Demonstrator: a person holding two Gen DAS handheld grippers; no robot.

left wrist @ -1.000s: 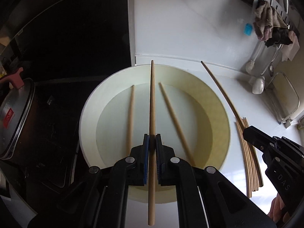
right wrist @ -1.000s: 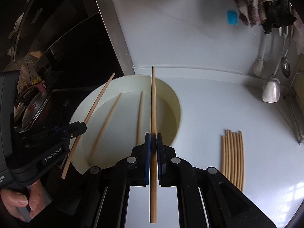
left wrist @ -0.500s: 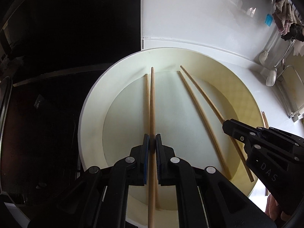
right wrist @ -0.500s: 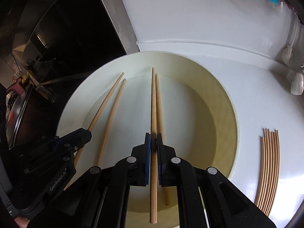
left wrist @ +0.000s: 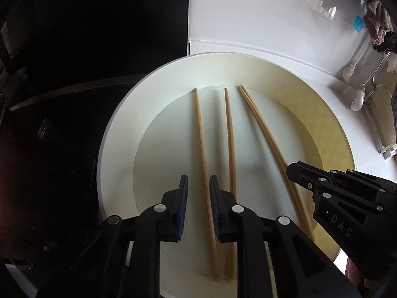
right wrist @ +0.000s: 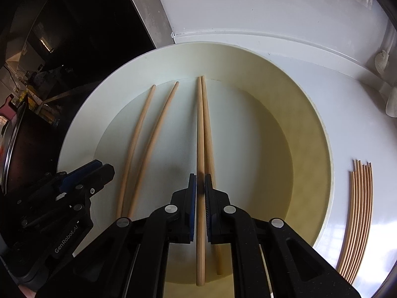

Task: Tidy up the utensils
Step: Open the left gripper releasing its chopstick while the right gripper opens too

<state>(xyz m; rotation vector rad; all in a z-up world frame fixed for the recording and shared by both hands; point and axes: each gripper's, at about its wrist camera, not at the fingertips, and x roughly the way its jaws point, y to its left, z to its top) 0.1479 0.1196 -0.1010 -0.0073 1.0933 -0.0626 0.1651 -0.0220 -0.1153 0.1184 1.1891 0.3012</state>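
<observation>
A wide cream bowl holds several wooden chopsticks. My left gripper hangs low over the bowl's floor and its jaws are opening. One chopstick lies flat on the floor and runs through the gap, with neither pad touching it. A second chopstick lies just right of it. My right gripper is shut on another chopstick, and its jaws are only starting to open. That stick rests alongside a fourth chopstick.
A bundle of thin chopsticks lies on the white counter right of the bowl. A dark cooktop with a pot borders the bowl on the left. Ladles and cloths hang at the far right.
Both grippers came down into the bowl, each carrying a chopstick. The left jaws have parted and their chopstick now lies on the bowl's floor. The right jaws still enclose theirs.
</observation>
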